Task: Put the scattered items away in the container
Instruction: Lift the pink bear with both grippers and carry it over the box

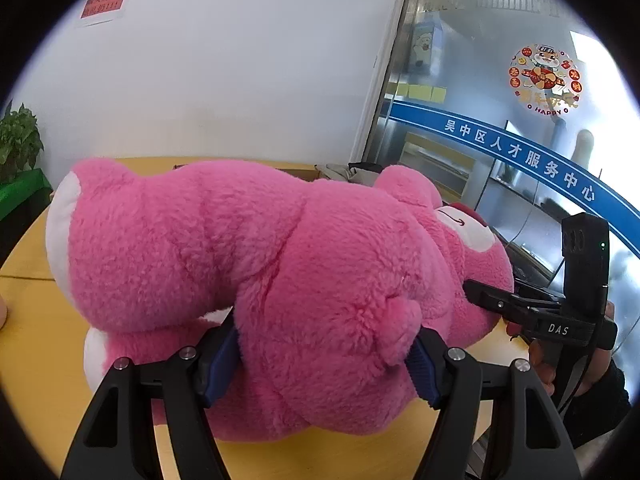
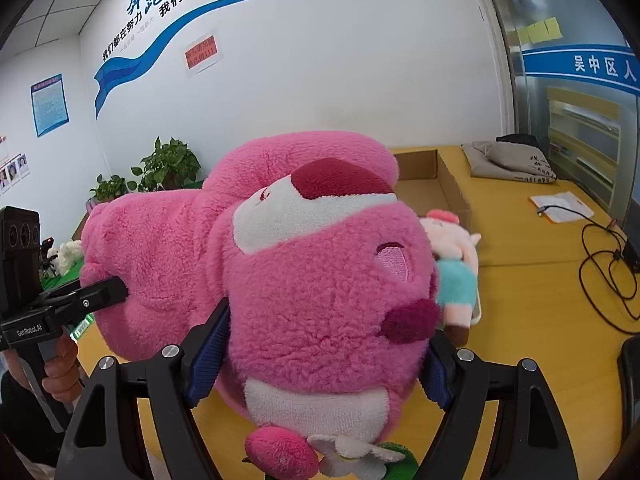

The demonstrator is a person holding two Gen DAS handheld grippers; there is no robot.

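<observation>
Mid-carry: pink bear point(image 1: 280, 272) filling frame centre, left gripper point(image 1: 320, 364) clamped on rump, right gripper point(image 2: 324, 356) clamped on head. Next, probably: lift toward cardboard box point(image 2: 436, 176), upper right.

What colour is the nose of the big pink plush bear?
Dark maroon red; the nose of the pink plush bear shows best in the right wrist view.

right claw point(image 2: 320, 360) clamps pink plush bear point(image 2: 280, 248) head | cardboard box point(image 2: 436, 176) behind
</observation>
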